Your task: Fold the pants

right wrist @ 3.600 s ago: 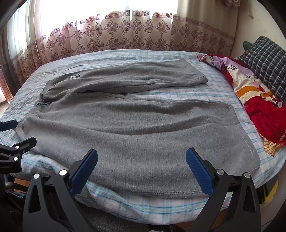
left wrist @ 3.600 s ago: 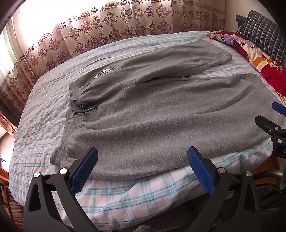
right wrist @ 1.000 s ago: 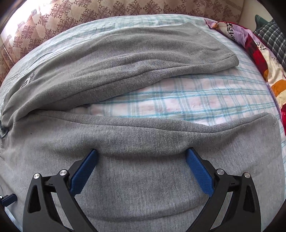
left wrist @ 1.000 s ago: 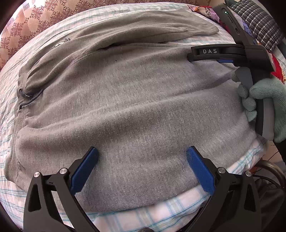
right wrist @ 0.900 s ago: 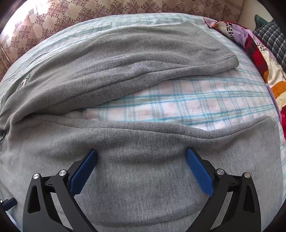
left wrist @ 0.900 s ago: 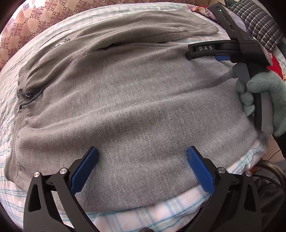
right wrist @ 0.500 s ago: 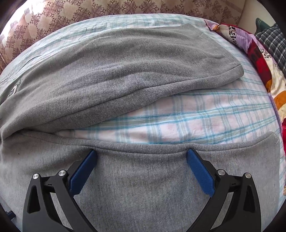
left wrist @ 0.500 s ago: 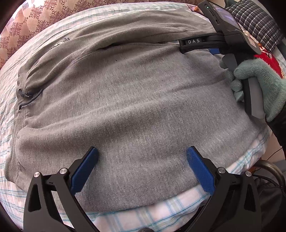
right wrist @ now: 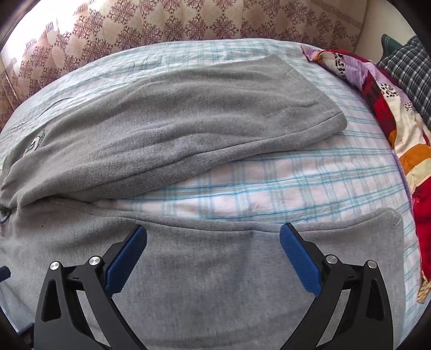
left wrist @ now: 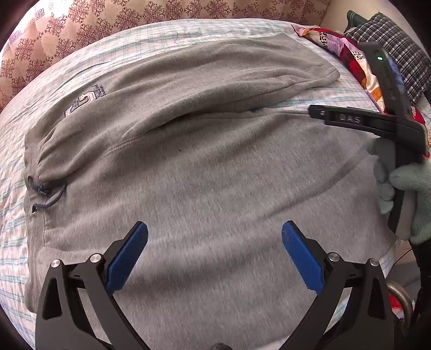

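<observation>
The left tool (left wrist: 214, 257) hovers low over the near leg of the grey pants (left wrist: 215, 167), its blue pads spread wide and gripping nothing. The right tool (right wrist: 212, 255), held by a gloved hand (left wrist: 401, 193), reaches over the same leg near its inner edge, pads likewise apart and empty. The pants lie spread flat on the checked bed sheet (right wrist: 269, 188), legs parted, far leg angled toward the curtain (right wrist: 161, 24).

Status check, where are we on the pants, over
Left gripper open, right gripper open, both over near leg. Gray pants flat on bed, unfolded. Nothing in the way.
</observation>
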The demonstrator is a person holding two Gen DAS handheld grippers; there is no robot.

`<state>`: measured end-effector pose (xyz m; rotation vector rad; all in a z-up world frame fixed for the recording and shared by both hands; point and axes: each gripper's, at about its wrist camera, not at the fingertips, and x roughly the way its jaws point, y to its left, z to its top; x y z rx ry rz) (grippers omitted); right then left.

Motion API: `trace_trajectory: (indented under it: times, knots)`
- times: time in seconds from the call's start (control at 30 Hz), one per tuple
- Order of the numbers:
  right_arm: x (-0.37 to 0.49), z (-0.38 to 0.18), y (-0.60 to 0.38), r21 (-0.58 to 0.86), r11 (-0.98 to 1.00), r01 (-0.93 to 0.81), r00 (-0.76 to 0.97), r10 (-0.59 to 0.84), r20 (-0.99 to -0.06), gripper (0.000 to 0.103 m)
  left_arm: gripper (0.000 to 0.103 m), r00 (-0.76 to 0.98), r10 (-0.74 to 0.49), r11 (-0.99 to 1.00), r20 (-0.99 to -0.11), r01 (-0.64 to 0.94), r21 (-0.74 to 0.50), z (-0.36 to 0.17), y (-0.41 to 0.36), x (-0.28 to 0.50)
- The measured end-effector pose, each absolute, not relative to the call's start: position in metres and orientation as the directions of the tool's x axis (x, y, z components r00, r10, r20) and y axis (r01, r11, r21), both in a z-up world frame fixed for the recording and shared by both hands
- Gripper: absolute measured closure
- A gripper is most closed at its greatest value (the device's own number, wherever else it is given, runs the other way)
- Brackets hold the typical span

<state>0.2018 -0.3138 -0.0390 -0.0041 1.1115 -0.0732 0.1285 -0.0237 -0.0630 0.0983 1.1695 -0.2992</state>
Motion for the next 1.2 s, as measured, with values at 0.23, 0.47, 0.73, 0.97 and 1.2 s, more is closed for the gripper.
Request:
trace_trajectory:
  times: [0.23, 0.47, 0.73, 0.97, 1.2]
  knots:
    - [0.195, -0.035, -0.413, -0.076, 0.97, 0.232, 0.425, -0.171, -0.889, 0.005, 0.002, 0.321, -0.181, 0.955, -0.93, 0.284, -0.087, -0.081, -0.051, 0.182]
    - [0.203, -0.063, -0.471, -0.069, 0.95, 0.305, 0.379, -0.188, -0.906, 0.005, 0.002, 0.312, -0.089, 0.975, -0.946, 0.222, -0.018, -0.11, -0.065, 0.223]
    - [0.221, -0.073, -0.48, -0.081, 0.952, 0.294, 0.375, -0.193, -0.907, 0.005, 0.002, 0.32, -0.059, 0.984, -0.946, 0.177, -0.002, -0.114, -0.066, 0.239]
    - [0.213, -0.055, -0.479, -0.08, 0.953, 0.292, 0.402, -0.198, -0.894, 0.005, 0.002, 0.31, -0.143, 0.976, -0.94, 0.202, -0.081, -0.095, -0.056, 0.235]
    - [0.228, -0.016, -0.466, -0.044, 0.957, 0.286, 0.478, -0.182, -0.859, 0.005, 0.002, 0.377, -0.181, 0.977, -0.908, 0.176, -0.122, -0.058, -0.022, 0.235]
